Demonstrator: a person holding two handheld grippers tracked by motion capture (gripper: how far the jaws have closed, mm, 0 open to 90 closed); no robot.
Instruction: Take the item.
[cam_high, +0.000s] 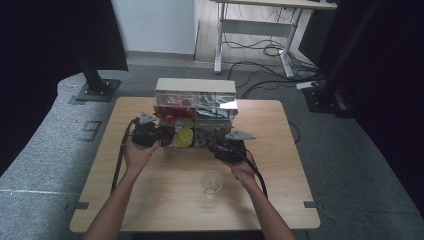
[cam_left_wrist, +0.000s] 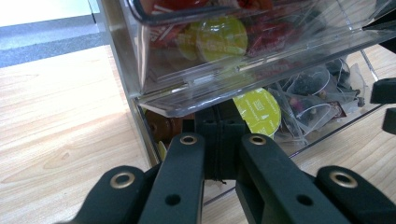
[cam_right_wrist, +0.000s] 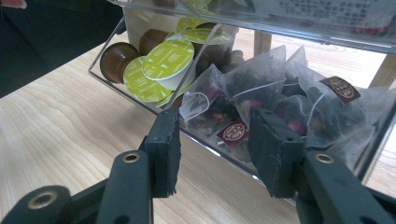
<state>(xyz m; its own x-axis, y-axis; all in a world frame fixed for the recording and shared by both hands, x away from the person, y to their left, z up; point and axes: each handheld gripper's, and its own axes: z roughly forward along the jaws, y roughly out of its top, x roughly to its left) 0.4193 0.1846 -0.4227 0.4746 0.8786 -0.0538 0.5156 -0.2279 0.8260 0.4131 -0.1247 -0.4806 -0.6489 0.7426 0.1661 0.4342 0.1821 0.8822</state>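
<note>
Clear plastic drawers (cam_high: 196, 117) packed with red packets, yellow-lidded coffee pods (cam_right_wrist: 161, 63) and tea bags (cam_right_wrist: 261, 88) stand at the far middle of the wooden tabletop (cam_high: 150, 195), and an empty glass (cam_high: 211, 184) sits well apart nearer the person. At the lower left drawer the left claw (cam_left_wrist: 219, 140) has its jaws pressed together, with nothing visibly held between them. Facing the open lower right drawer of tea bags, the right claw (cam_right_wrist: 215, 140) is spread wide and empty.
</note>
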